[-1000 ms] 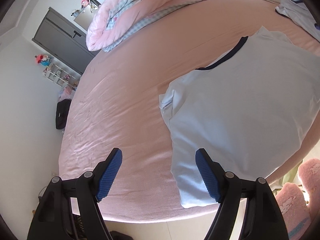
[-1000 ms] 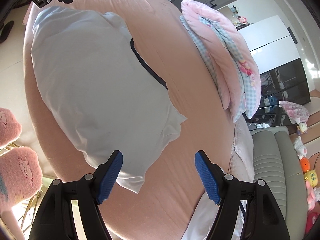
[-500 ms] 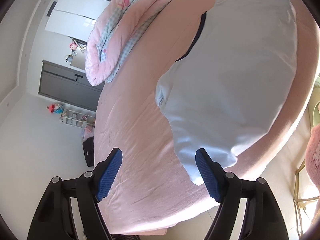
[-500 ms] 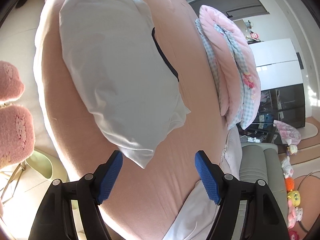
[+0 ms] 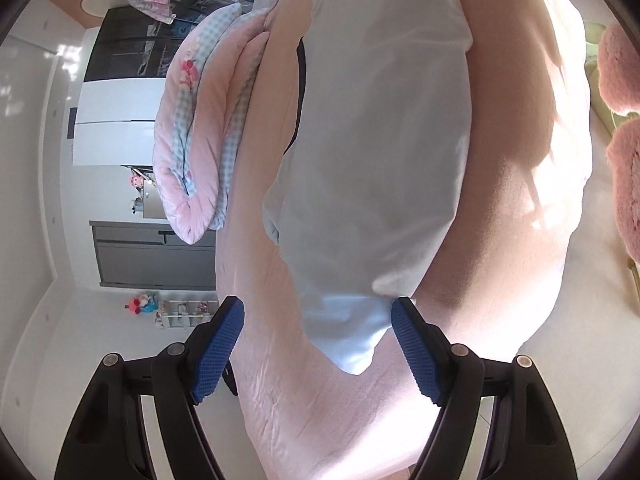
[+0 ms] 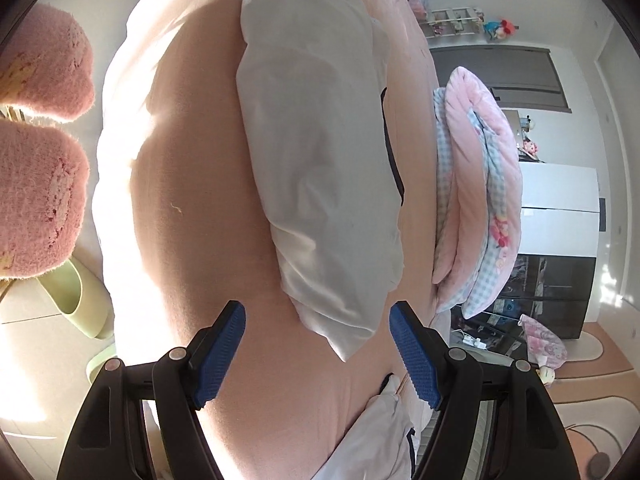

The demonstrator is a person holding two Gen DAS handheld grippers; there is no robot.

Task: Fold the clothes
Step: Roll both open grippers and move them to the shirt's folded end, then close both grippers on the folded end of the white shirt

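- Reaching for the two near corners of the pale blue T-shirt (image 5: 372, 168) looks like the step in hand; the shirt lies spread flat on the pink bed sheet (image 5: 500, 208), its dark neckline on the side towards the rolled pink quilt (image 5: 196, 152).
- The left gripper (image 5: 318, 344) has its blue pads spread wide and empty, the shirt's bottom corner showing between them, the cloth not yet pinched.
- The right gripper (image 6: 318, 346) is likewise wide and holds nothing; the shirt's other near corner (image 6: 348, 340) points at the gap between its pads.
- To do this well, each gripper should probably slide one pad under the hem and close on the shirt alone, since the sheet beneath could bunch into the pinch.
- Both pinches should likely close at matching corners, so that the fold lifts evenly and the hem stays straight.
- A second white garment (image 6: 372, 432) at the right gripper's lower edge should be kept out of the pinch.
- Compared with a second ago, both views have rolled markedly and the shirt's corners now sit far closer to the pads; the openings look unchanged.
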